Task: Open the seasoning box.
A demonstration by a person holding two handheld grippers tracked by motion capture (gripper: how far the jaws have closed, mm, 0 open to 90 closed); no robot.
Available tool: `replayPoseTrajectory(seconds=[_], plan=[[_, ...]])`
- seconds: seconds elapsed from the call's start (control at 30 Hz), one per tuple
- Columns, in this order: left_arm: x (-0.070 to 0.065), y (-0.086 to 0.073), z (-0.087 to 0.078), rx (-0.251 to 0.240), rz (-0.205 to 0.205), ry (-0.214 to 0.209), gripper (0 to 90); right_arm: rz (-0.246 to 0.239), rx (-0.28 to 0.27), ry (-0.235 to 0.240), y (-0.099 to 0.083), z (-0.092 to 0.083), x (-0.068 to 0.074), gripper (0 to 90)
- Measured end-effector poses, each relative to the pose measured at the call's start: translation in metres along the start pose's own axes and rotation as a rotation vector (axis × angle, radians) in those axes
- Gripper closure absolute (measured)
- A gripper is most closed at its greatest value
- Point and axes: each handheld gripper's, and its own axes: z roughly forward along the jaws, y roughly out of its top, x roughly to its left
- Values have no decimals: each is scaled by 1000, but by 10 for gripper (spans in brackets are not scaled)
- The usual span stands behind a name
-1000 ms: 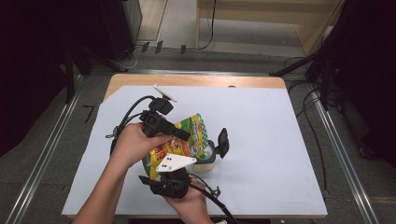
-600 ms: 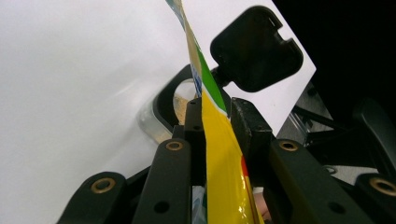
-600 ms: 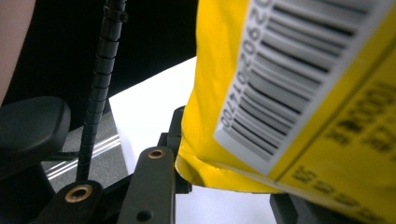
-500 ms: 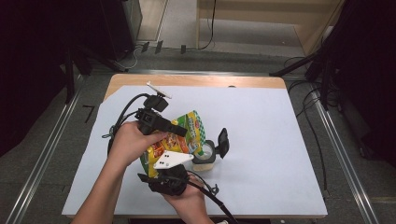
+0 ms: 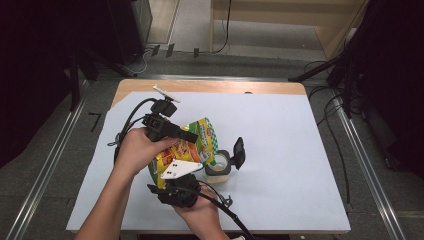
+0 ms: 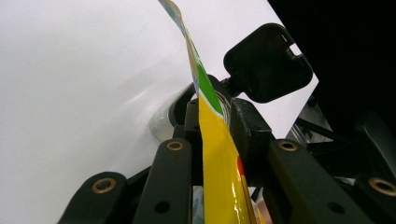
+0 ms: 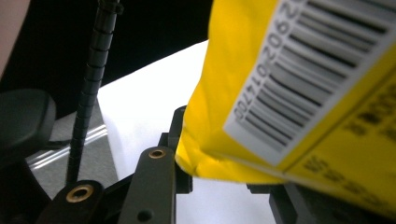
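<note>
Yellow snack bag (image 5: 186, 147) held above the white surface (image 5: 280, 135), left gripper (image 6: 215, 122) clamped on the bag's thin edge, right gripper (image 7: 219, 161) pinching its lower corner, small open jar (image 5: 218, 166) with black flip lid just beside the bag.

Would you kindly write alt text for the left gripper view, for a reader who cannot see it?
A yellow and green snack bag is pinched edge-on between the left gripper's black fingers. Past them, on a white table, stands a clear container with its black lid flipped open.
</note>
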Motion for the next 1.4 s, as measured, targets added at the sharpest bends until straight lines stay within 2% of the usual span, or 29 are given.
replayPoseTrajectory(seconds=[0.07, 0.3, 0.63, 1.4], plan=[[-1, 1, 1, 0, 0, -10, 777, -5, -8, 3, -1, -1, 1, 710], [-1, 1, 1, -2, 1, -5, 777, -1, -33, 9, -2, 0, 0, 711], [-6, 1, 1, 0, 13, 8, 776, 25, -54, 29, -4, 0, 0, 715], [-7, 1, 2, -1, 20, 8, 774, 26, -57, 19, -5, -1, 1, 714]])
